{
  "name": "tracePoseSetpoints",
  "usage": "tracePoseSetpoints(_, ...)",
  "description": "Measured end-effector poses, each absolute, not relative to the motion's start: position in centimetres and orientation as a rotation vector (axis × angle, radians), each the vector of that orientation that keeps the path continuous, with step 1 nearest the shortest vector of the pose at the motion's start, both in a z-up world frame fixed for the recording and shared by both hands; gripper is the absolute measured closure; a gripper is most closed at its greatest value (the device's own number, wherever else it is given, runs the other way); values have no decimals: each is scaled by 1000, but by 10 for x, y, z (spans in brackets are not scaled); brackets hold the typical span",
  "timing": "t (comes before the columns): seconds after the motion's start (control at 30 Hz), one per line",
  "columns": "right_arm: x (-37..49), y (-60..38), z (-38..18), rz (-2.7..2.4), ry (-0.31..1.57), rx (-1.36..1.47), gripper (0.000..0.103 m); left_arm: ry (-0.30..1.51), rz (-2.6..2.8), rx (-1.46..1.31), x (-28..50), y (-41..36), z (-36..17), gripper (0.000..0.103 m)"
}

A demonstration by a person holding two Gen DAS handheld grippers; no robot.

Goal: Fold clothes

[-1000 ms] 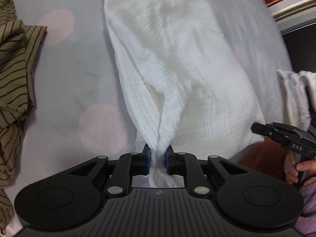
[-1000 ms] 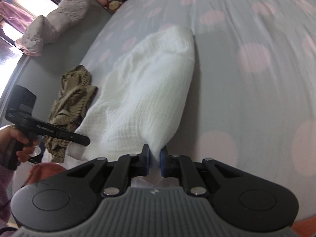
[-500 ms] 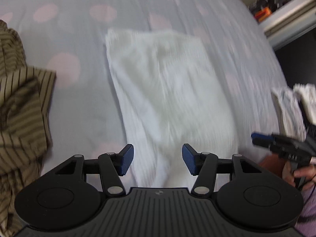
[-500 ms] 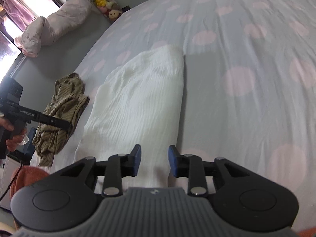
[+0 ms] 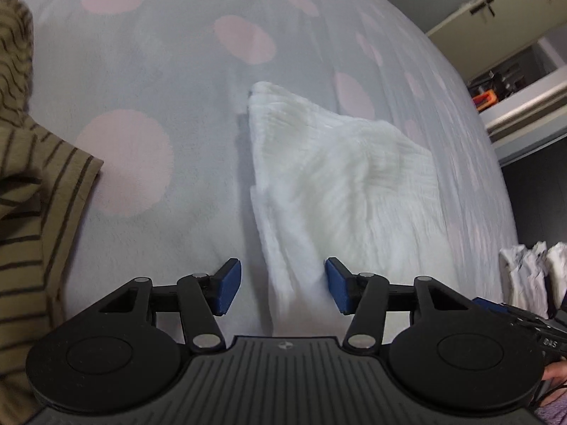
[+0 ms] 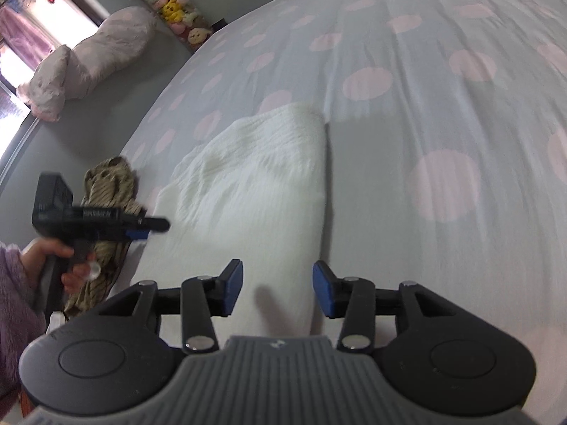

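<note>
White garment point(image 5: 340, 184) lies folded on the bed point(image 6: 425, 113); both left tongs point(image 5: 283, 288) and right tongs point(image 6: 278, 288) gape, released. Regrip near corners evenly for a square fold.

Only "DAS" is readable, on right gripper point(image 5: 531, 322) body; print on left gripper point(image 6: 141, 228) too blurred.

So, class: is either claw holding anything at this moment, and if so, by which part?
Nothing is held. The left claw and right claw are both open, and the white garment lies loose on the bed.
</note>
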State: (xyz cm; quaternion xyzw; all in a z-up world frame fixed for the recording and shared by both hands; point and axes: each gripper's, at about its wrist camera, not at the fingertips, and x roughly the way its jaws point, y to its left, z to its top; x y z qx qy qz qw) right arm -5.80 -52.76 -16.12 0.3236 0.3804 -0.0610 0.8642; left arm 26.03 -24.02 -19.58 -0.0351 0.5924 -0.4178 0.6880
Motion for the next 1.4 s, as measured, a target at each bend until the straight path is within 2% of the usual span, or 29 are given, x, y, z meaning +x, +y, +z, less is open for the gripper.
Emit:
tracePoseSetpoints(0.1, -45, -540, -172, -137, 788, 726, 54, 1309, -985, -124, 266, -242, -206, 54)
tracePoseSetpoints(0.23, -27, -554, -190, -128, 769, 814, 48, 1296, -1044, -196, 273, -245, -217, 55)
tracePoseSetpoints(0.3, -18, -561, -198, -123, 759, 858, 48, 1300, -1058, -240, 276, -245, -223, 61)
tracePoseSetpoints(0.37, -9, -568, -207, -118, 749, 902, 48, 1310, -1065, -273, 280, -245, -229, 76)
tracePoseSetpoints(0.53, 14, -584, -228, -106, 725, 1009, 49, 1335, -1092, -334, 288, -249, -242, 85)
tracePoseSetpoints(0.6, 22, -587, -233, -100, 724, 1038, 55, 1330, -1102, -319, 288, -254, -242, 87)
tracePoseSetpoints(0.67, 29, -589, -239, -94, 723, 1064, 74, 1328, -1103, -308, 288, -258, -240, 89)
tracePoseSetpoints(0.73, 34, -590, -240, -97, 726, 1072, 83, 1318, -1105, -281, 287, -260, -235, 90)
tracePoseSetpoints(0.83, 33, -585, -230, -99, 704, 1036, 90, 1282, -1103, -220, 281, -263, -221, 92)
tracePoseSetpoints(1.13, 6, -567, -155, -68, 560, 854, 92, 1048, -1149, -111, 240, -269, -133, 93)
tracePoseSetpoints(1.4, -59, -562, -73, -65, 381, 759, 92, 805, -1210, -41, 183, -281, -34, 93)
